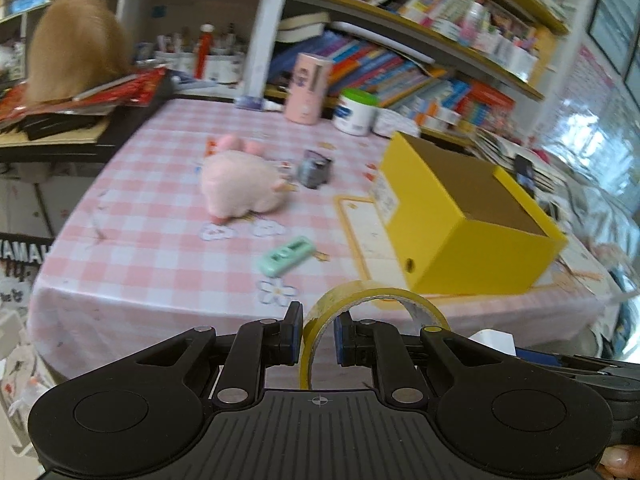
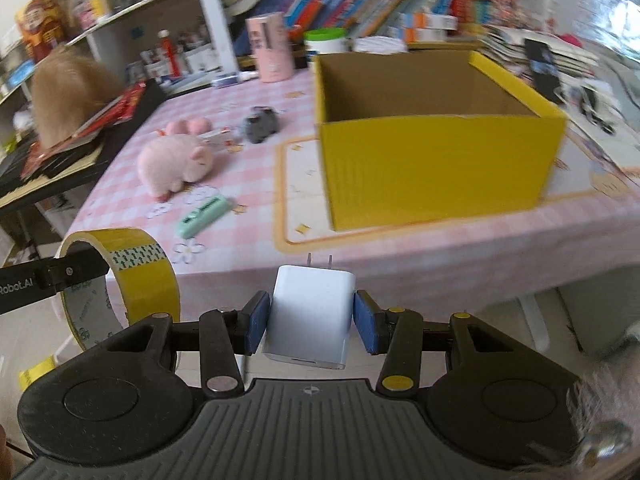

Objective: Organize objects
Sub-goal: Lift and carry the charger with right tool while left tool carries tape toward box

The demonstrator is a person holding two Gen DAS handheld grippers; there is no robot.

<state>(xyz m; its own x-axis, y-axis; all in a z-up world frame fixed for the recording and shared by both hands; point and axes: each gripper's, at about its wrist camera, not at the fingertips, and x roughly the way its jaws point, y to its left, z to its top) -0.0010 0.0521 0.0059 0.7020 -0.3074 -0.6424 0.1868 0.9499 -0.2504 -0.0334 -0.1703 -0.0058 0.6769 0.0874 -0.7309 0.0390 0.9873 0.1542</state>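
Observation:
My left gripper [image 1: 318, 334] is shut on the wall of a yellow tape roll [image 1: 376, 300], held off the table's near edge. That tape roll [image 2: 136, 276] also shows at the left of the right wrist view, pinched by a left finger [image 2: 76, 274]. My right gripper [image 2: 310, 318] is shut on a white plug charger [image 2: 310, 312], prongs pointing forward. An open, empty yellow cardboard box [image 2: 436, 160] stands on the pink checked tablecloth [image 1: 152, 240]; the box [image 1: 480, 236] lies right of my left gripper. A pink plush pig [image 1: 240, 184], a mint green eraser [image 1: 286, 256] and a grey sharpener [image 1: 314, 170] lie on the cloth.
A pink cylinder [image 1: 308, 88] and a white tub with a green lid [image 1: 356, 112] stand at the table's far edge. Shelves of books [image 1: 400, 68] rise behind. A furry brown thing [image 1: 76, 48] sits on stacked items at the left.

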